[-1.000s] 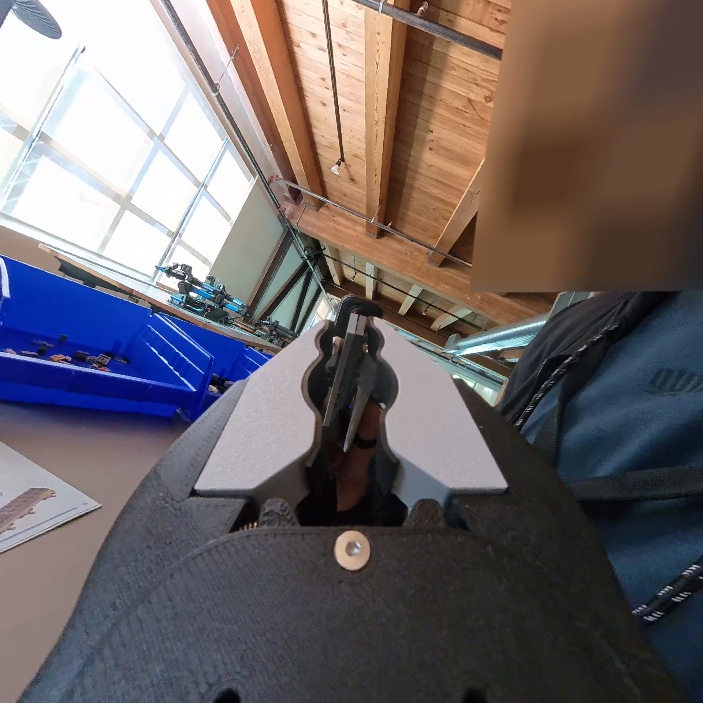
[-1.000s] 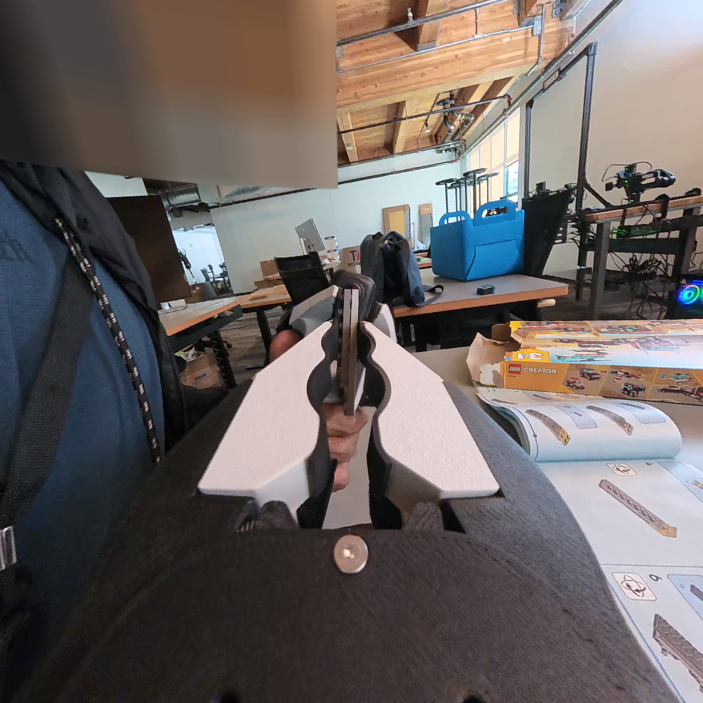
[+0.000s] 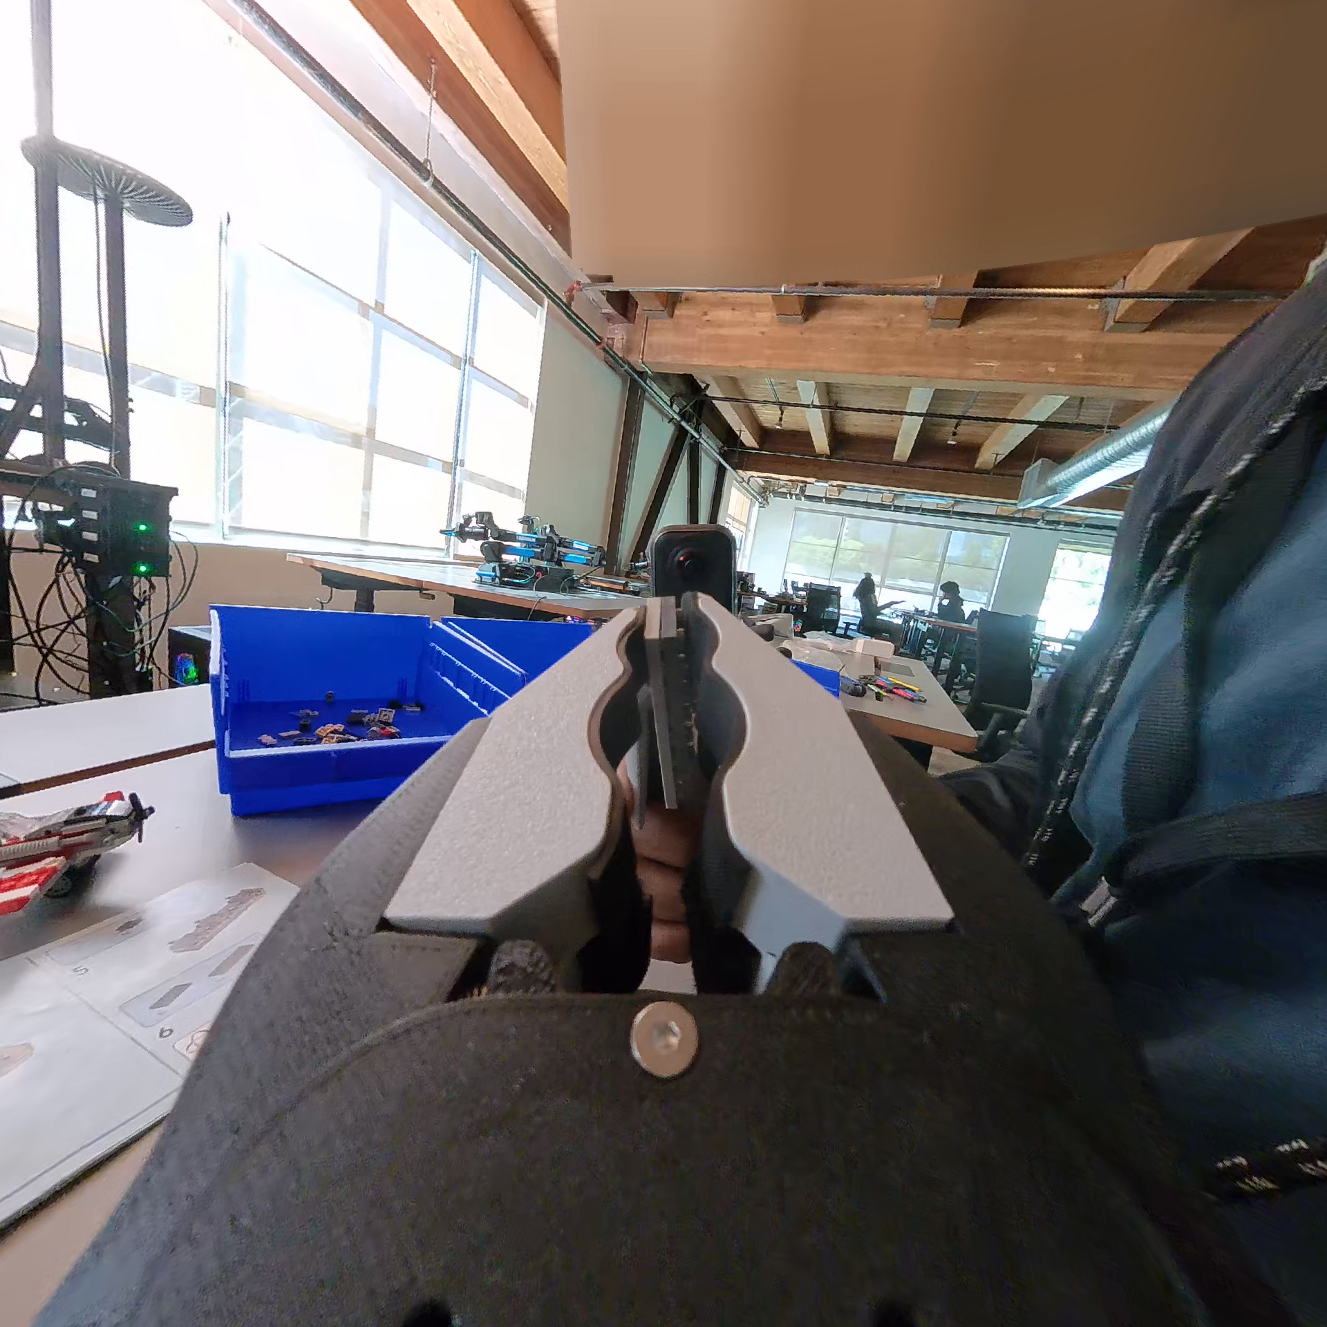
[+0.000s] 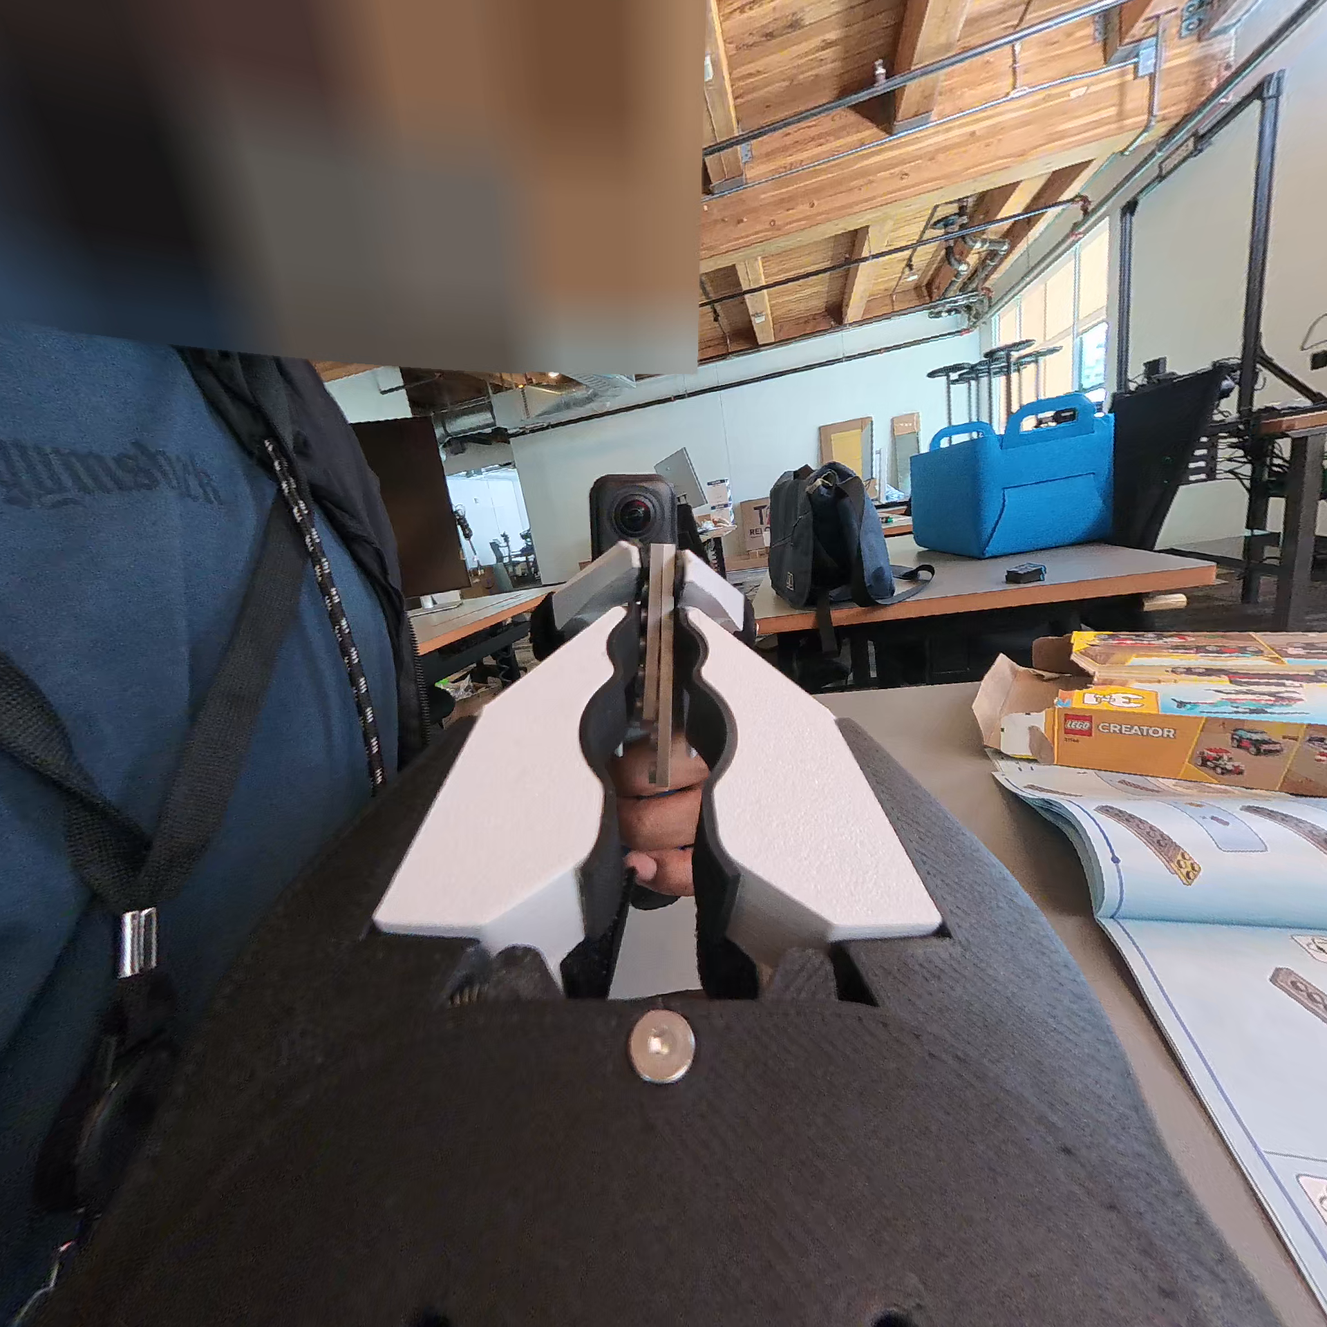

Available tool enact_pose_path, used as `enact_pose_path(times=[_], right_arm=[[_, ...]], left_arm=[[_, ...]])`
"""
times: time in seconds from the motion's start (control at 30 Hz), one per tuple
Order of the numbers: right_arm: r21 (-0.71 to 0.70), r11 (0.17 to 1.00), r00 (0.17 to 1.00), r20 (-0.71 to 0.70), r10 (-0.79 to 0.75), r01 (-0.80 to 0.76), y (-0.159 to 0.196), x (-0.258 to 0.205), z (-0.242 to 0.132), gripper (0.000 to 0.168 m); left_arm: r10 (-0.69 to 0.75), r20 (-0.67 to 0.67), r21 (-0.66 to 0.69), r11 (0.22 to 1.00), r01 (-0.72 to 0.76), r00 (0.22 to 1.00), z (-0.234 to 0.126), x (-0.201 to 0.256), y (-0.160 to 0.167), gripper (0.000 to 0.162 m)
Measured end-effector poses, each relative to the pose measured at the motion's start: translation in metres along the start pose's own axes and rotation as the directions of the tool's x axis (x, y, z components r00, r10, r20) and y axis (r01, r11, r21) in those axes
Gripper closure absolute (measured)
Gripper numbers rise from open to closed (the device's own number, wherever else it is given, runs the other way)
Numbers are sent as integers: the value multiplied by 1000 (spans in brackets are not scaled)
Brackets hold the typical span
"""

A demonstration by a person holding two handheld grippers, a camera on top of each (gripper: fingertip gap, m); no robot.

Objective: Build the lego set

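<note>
My left gripper point(image 3: 671, 610) is shut on a thin lego plate assembly point(image 3: 664, 707), a grey plate against a dark studded one, seen edge-on. My right gripper point(image 4: 657, 617) is shut on the same assembly point(image 4: 659, 675) from the opposite end. The two grippers face each other tip to tip, held up in front of the person's chest. The right gripper's camera point(image 3: 691, 567) shows behind the plates in the left wrist view. The left gripper's fingers point(image 4: 596, 585) and camera point(image 4: 633, 513) show in the right wrist view. A hand shows through each jaw gap.
A blue bin point(image 3: 323, 646) with several loose pieces point(image 3: 337, 725) stands on the table. A red and white lego plane point(image 3: 57, 840) lies left. An open instruction booklet point(image 3: 108, 1005) point(image 4: 1185, 905) and a yellow lego box point(image 4: 1185, 725) lie on the table. The person's blue hoodie point(image 4: 143, 646) is close. Less than 4 cm separates the two grippers' tips.
Both grippers have tilted down from the ceiling toward level. The two plates, splayed at an angle in the earlier left wrist view, now lie flat against each other.
</note>
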State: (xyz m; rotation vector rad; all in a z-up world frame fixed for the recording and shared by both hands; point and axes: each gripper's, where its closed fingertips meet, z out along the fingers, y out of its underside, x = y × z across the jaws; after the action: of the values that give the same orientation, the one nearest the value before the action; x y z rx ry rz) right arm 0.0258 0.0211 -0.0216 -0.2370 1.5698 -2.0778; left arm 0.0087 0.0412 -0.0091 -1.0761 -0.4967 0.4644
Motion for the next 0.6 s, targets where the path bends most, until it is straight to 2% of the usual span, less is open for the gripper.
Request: enact_pose_path(times=[0.17, 0.27, 0.33, 0.6], right_arm=[[21, 1000, 1000, -25, 19, -19, -2, 6, -4, 159], [115, 992, 998, -20, 62, -60, -15, 9, -12, 159], [141, 988, 997, -30, 70, -65, -20, 12, -18, 159], [102, 994, 998, -52, 42, -36, -17, 13, -18, 159]], left_arm=[[-152, -28, 22, 988, 153, 988, 2, -4, 2, 153], [-214, -41, 51, 975, 216, 976, -1, -8, -2, 148], [-230, -37, 46, 972, 232, 972, -2, -10, -1, 149], [-257, -44, 58, 964, 260, 965, -3, -12, -3, 154]])
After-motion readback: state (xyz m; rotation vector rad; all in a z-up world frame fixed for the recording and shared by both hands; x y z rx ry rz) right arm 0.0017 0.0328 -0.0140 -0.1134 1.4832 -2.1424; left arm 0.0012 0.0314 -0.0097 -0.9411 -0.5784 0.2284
